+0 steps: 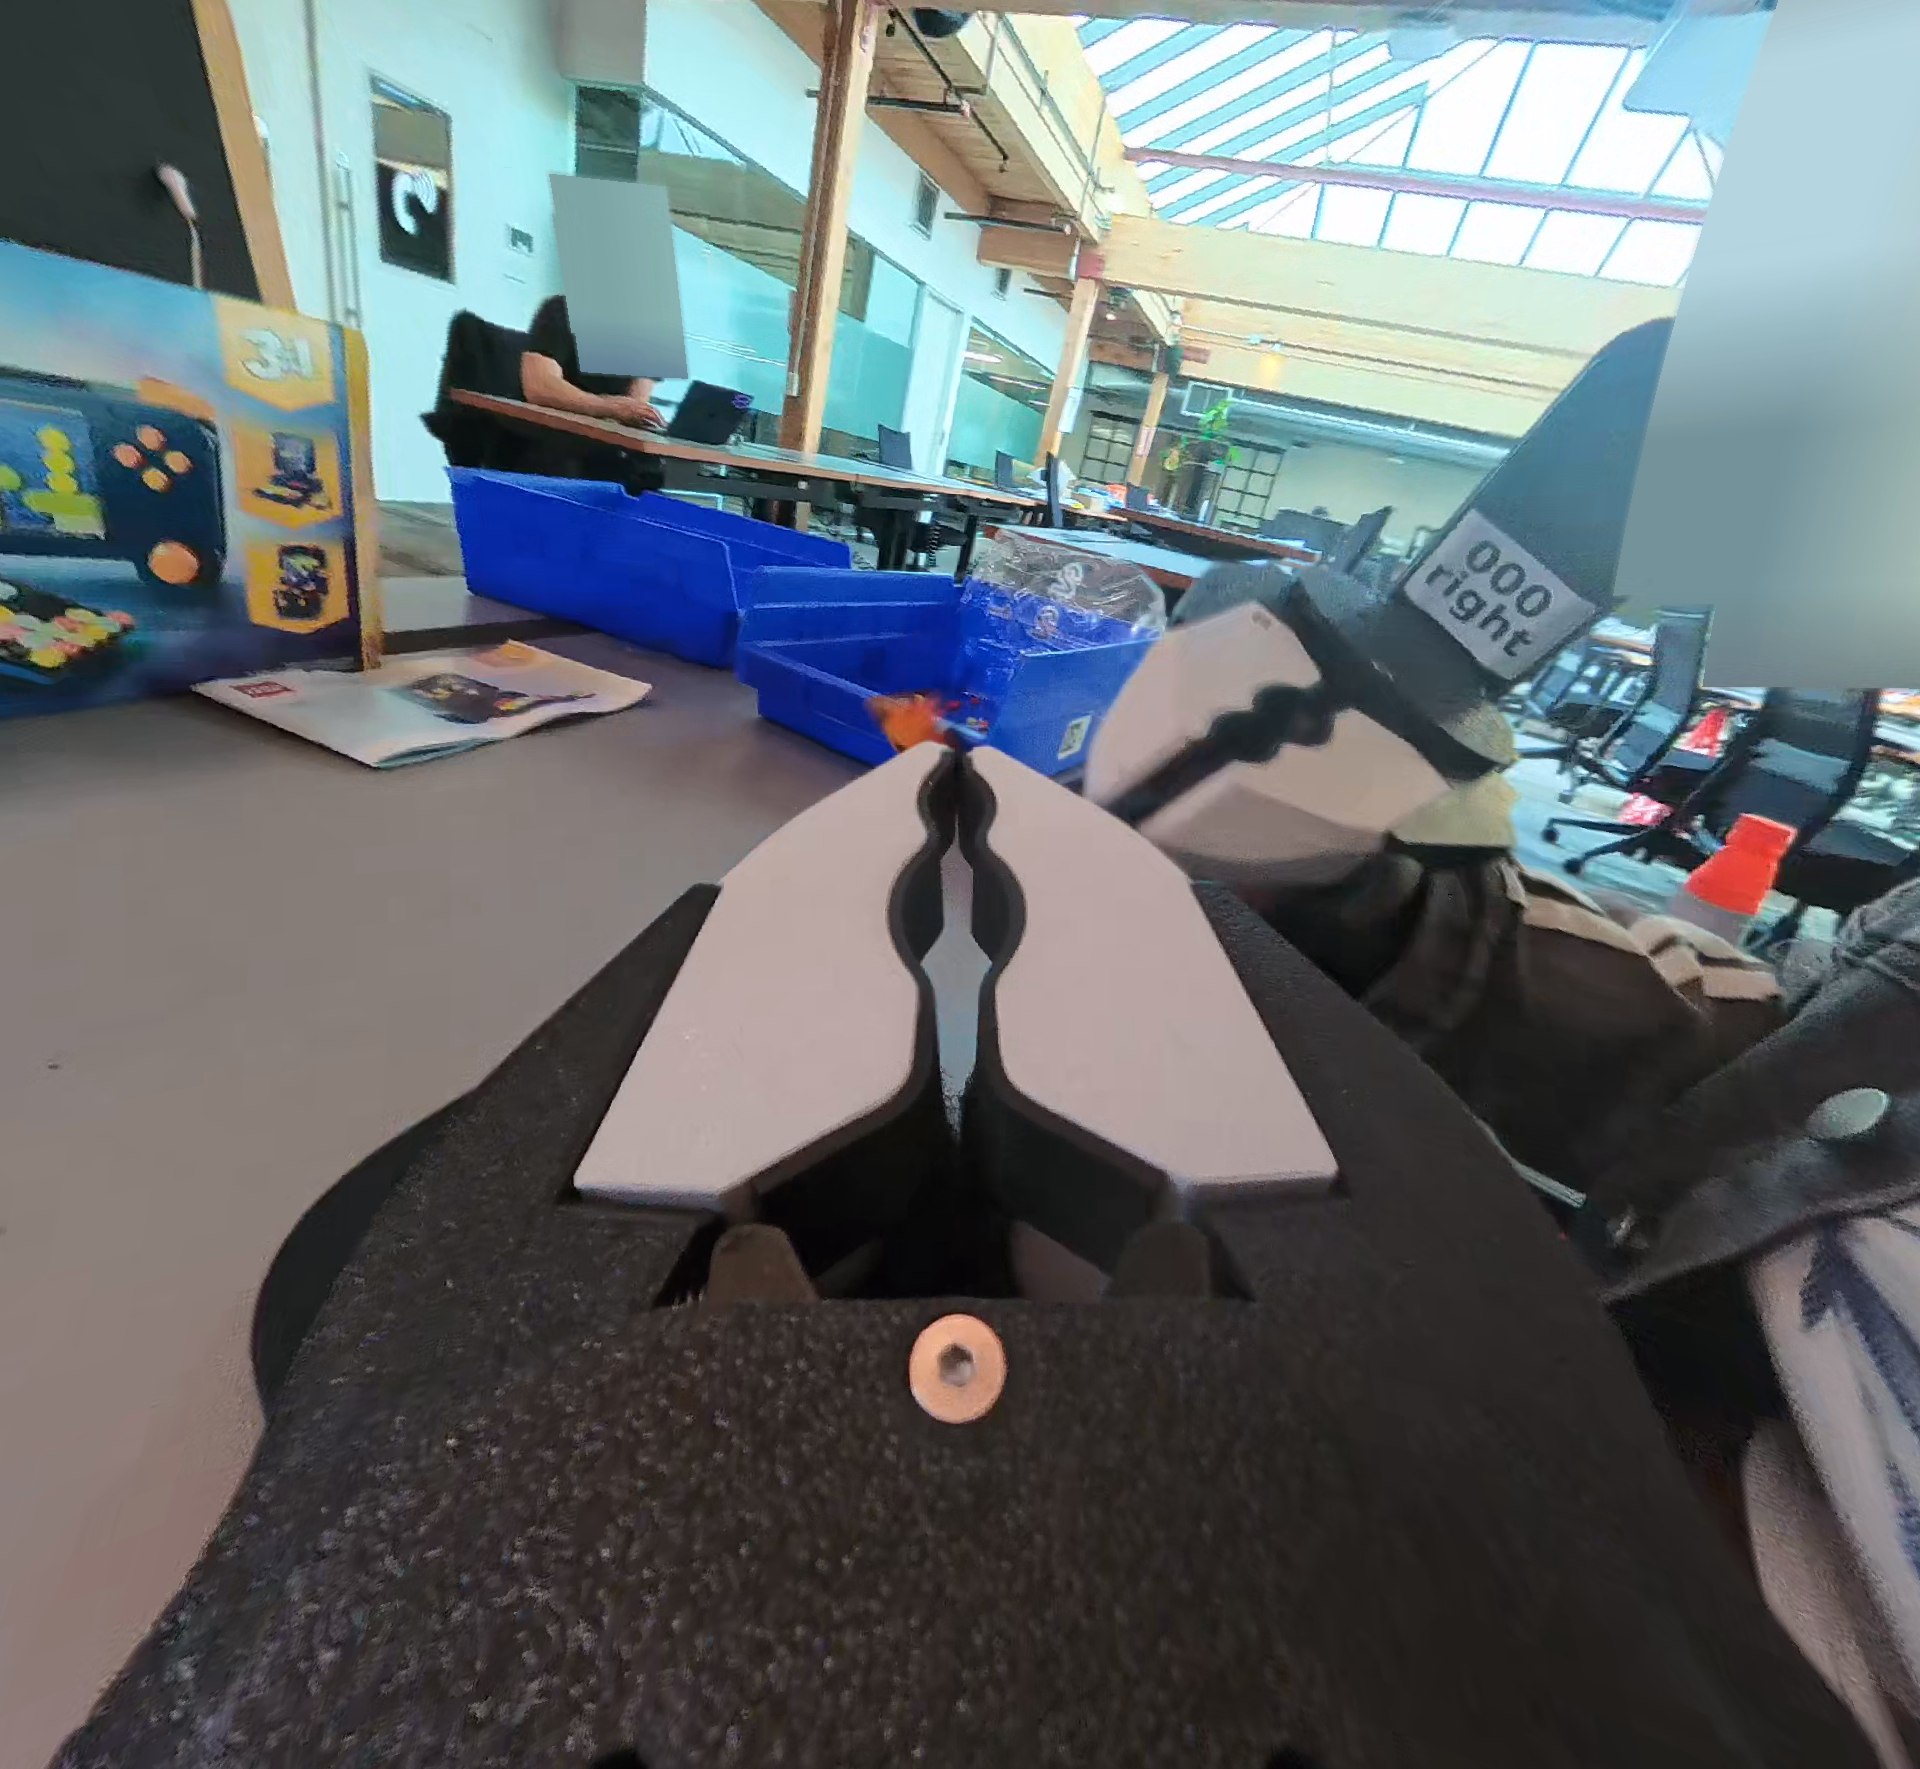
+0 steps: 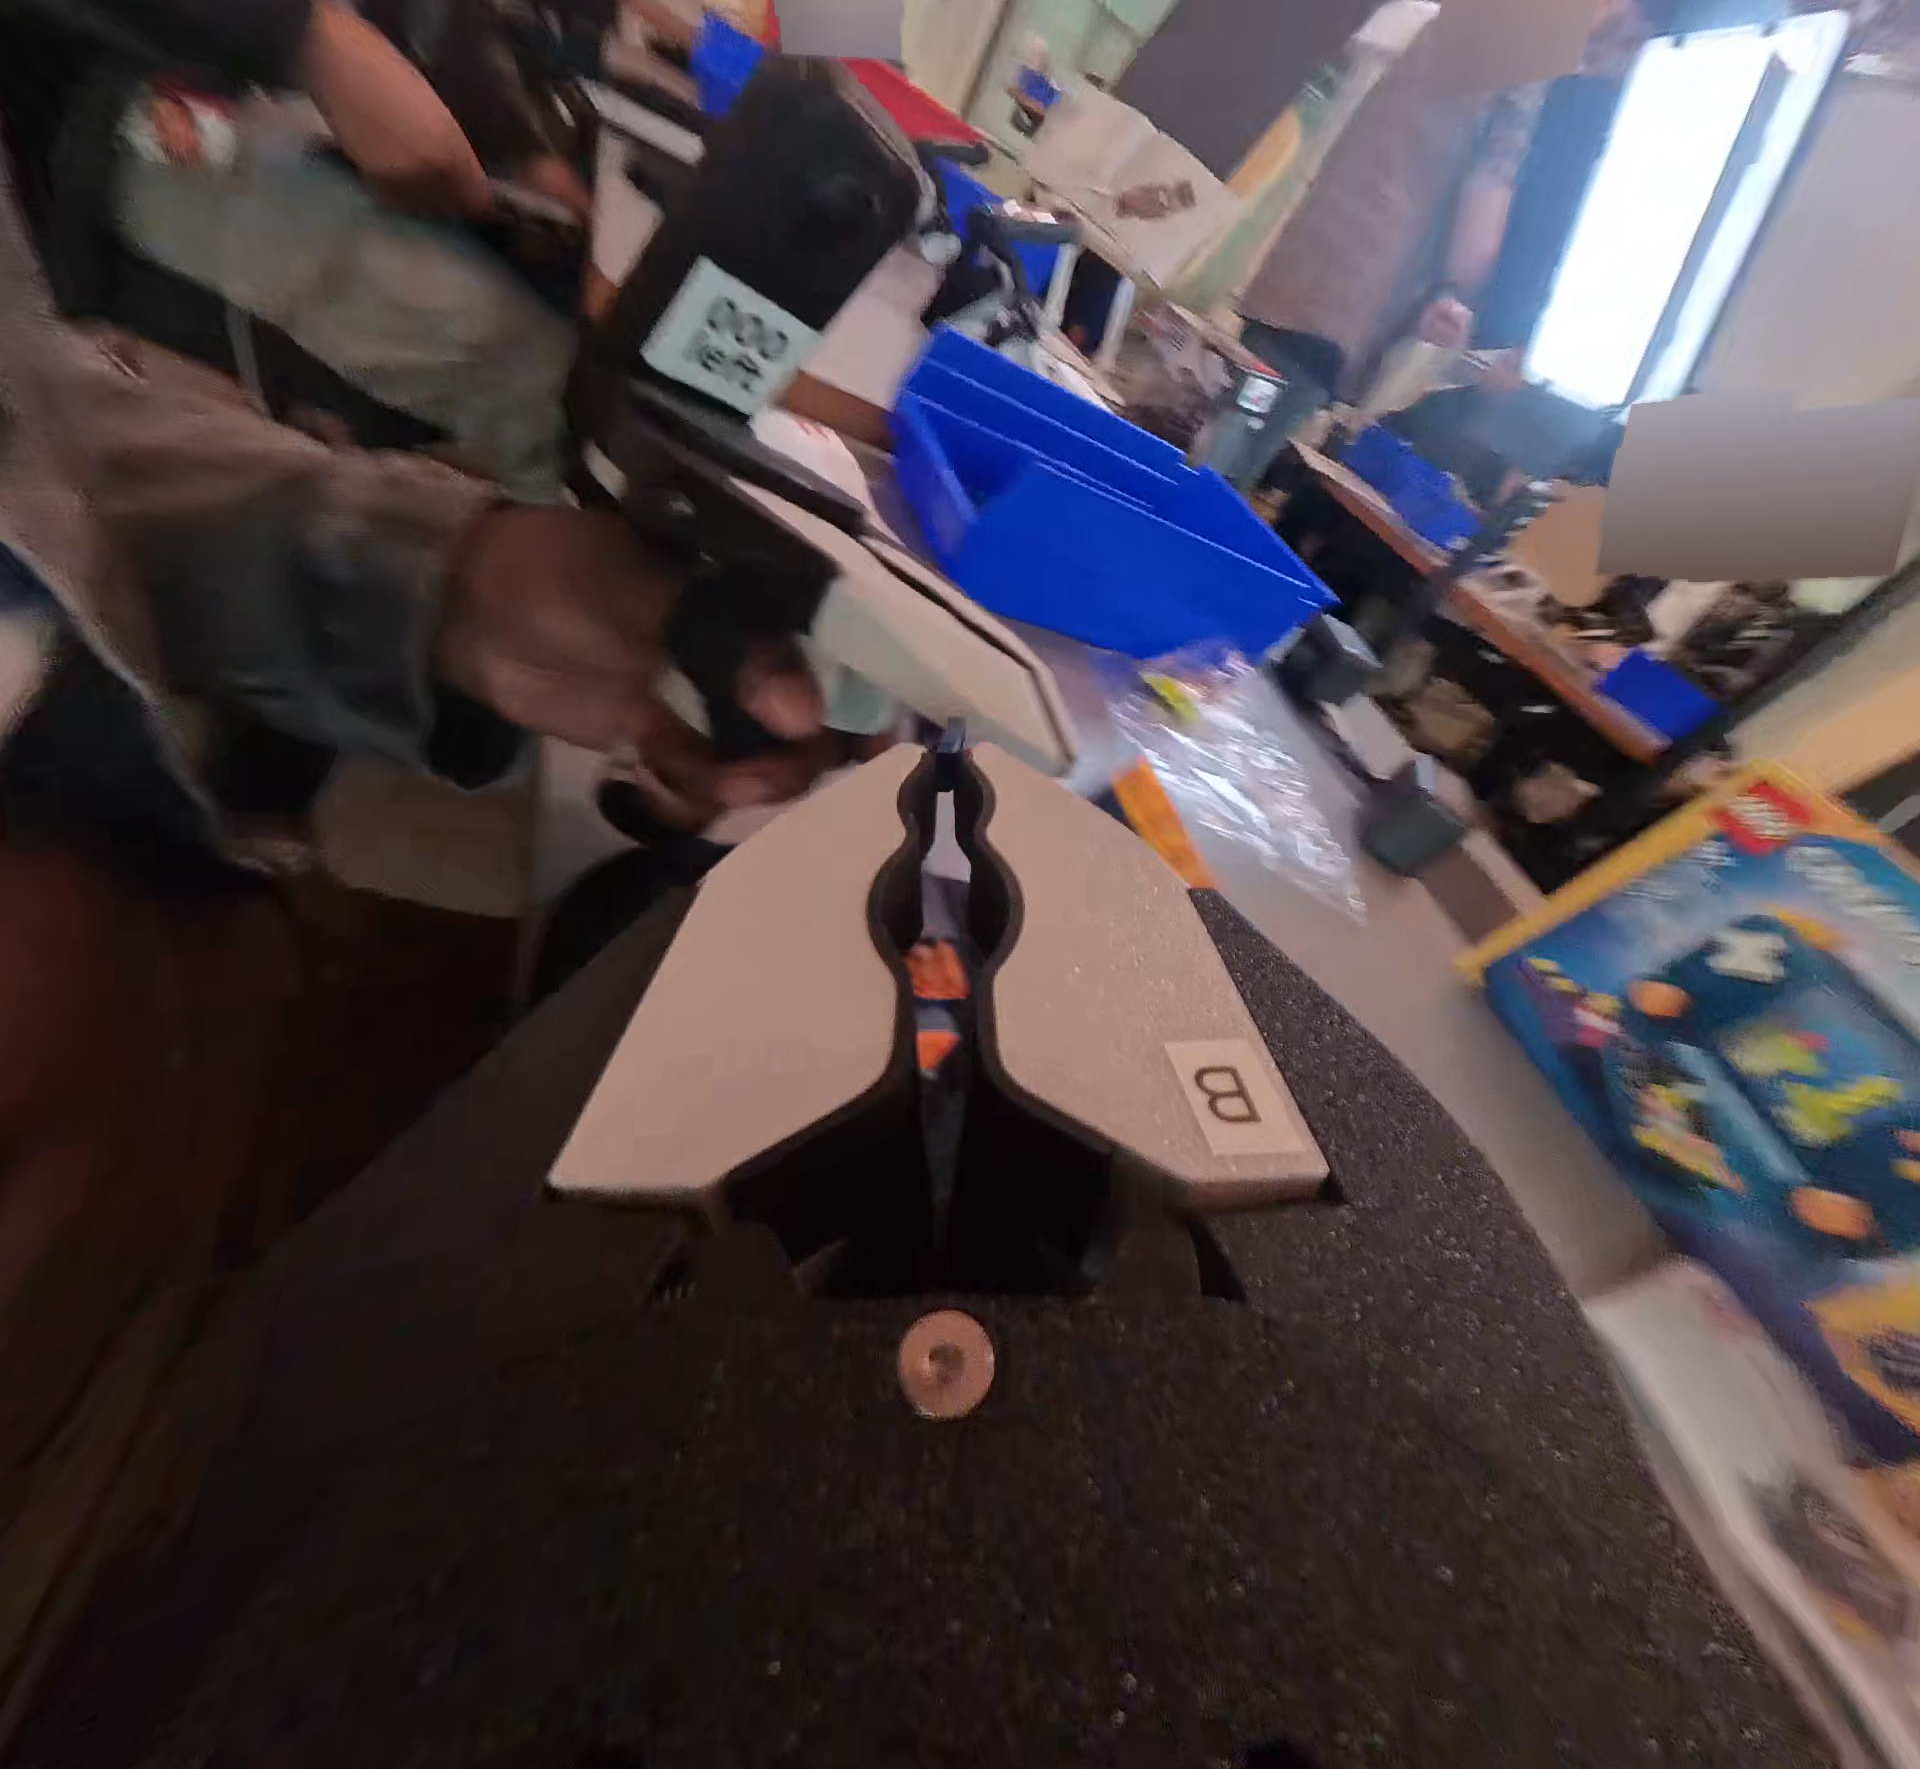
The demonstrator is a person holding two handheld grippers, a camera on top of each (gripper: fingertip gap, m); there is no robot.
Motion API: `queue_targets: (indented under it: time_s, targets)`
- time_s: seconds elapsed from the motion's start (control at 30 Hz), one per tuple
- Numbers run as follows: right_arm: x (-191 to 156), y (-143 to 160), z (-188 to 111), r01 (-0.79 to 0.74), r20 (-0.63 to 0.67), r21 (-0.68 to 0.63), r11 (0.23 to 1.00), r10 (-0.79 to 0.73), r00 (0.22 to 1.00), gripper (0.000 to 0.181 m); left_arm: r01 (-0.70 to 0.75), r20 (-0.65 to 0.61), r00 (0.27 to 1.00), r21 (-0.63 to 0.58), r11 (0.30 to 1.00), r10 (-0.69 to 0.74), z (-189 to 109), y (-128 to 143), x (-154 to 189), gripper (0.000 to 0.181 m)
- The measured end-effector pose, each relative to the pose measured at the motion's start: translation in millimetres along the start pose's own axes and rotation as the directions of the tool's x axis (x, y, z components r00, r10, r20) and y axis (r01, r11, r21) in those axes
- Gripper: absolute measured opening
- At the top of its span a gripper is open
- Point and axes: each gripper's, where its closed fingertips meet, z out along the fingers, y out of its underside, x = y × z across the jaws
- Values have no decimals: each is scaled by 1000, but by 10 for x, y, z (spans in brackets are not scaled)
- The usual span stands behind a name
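Note:
My left gripper (image 1: 956, 763) is shut, held low over the grey table (image 1: 312, 888). A small orange and blue piece (image 1: 912, 718) pokes out just past its tips, blurred. My right gripper (image 2: 951, 765) is shut on a small blue piece (image 2: 951, 745) at its very tips. The right gripper also shows in the left wrist view (image 1: 1107, 774), close on the right and angled towards the left tips. The left gripper shows in the right wrist view (image 2: 1055, 743), held by a hand (image 2: 582, 639), its tip just above and right of the right gripper's tips.
Blue bins (image 1: 623, 556) (image 2: 1091, 524) stand on the table behind the grippers. One holds a clear plastic bag (image 1: 1060, 587). A colourful toy box (image 1: 177, 493) (image 2: 1714, 1044) and a booklet (image 1: 426, 696) lie alongside. More clear plastic (image 2: 1247, 763) lies on the table. A person sits at a far desk. The tips of both grippers are at nearly the same place.

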Motion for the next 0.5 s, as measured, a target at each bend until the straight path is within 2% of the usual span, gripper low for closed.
queue_targets:
  time_s: [0.1,0.17,0.2,0.27,0.33,0.4,0.5]
  targets:
    - [-73,76,47,-66,7,7,998,66,998,3,-23,-36,999,-12,1000,22,-17,-34,41,0]
    - [11,107,-27,-157,5,37,987,157,988,3,-28,11,1000,-18,999,28,-96,-53,-93,0]
    - [73,116,-92,-213,7,62,975,213,977,3,-29,30,999,-55,998,30,-135,-20,-169,0]
    - [249,300,-243,-275,-35,14,961,276,961,3,-22,65,997,-128,991,31,-205,58,-303,0]
    - [467,480,-452,-292,-121,-41,955,286,951,3,-26,87,995,-156,987,40,-251,93,-382,0]
    - [723,554,-733,-286,-231,-76,955,262,937,3,-31,86,995,-132,991,42,-259,67,-389,0]
    - [1279,688,-1366,-324,-447,-191,927,212,869,3,-24,64,997,-128,992,32,-221,89,-353,3]
